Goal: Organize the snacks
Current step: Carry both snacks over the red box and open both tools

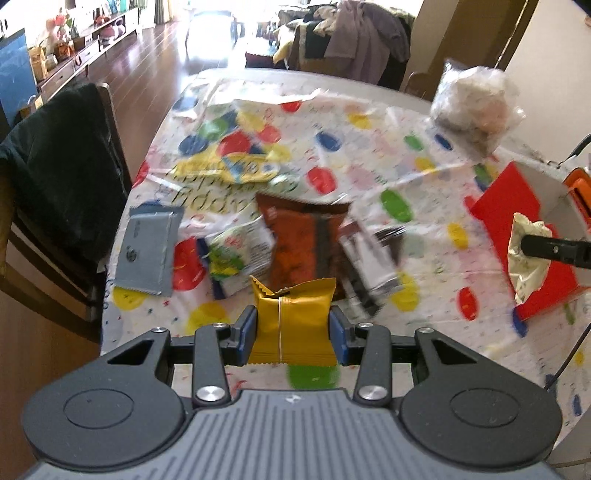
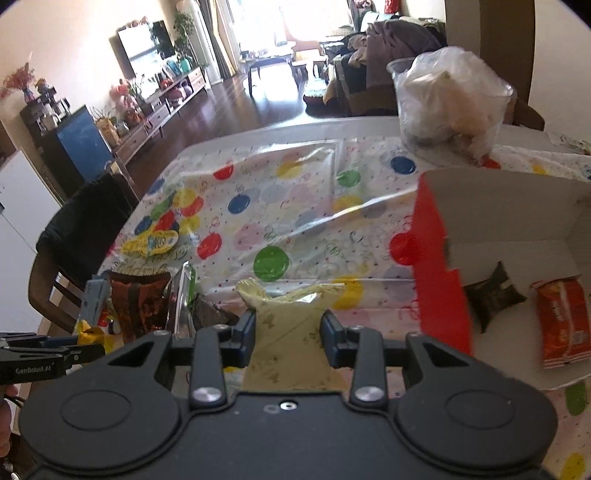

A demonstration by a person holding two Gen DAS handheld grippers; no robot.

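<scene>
My left gripper [image 1: 293, 325] is shut on a gold snack packet [image 1: 293, 321], held above the dotted tablecloth [image 1: 369, 155]. My right gripper [image 2: 289, 328] is shut on a pale cream snack packet [image 2: 291, 332]; in the left wrist view that packet [image 1: 526, 254] hangs in front of the red box [image 1: 517, 218]. The red box [image 2: 437, 266] with a white inside stands open at the right and holds an orange packet [image 2: 563, 321] and a dark packet [image 2: 493, 295]. Loose on the cloth lie a brown-orange packet [image 1: 301, 240], a green-white packet [image 1: 236, 254], a grey packet [image 1: 146, 251], a brown-white packet [image 1: 369, 258] and a yellow bag [image 1: 229, 166].
A clear plastic bag of food [image 1: 472, 107] sits at the table's far right. A chair with a dark garment [image 1: 59, 173] stands at the left edge. A sofa piled with clothes [image 1: 354, 33] is beyond the table. A cable [image 1: 576, 151] runs behind the box.
</scene>
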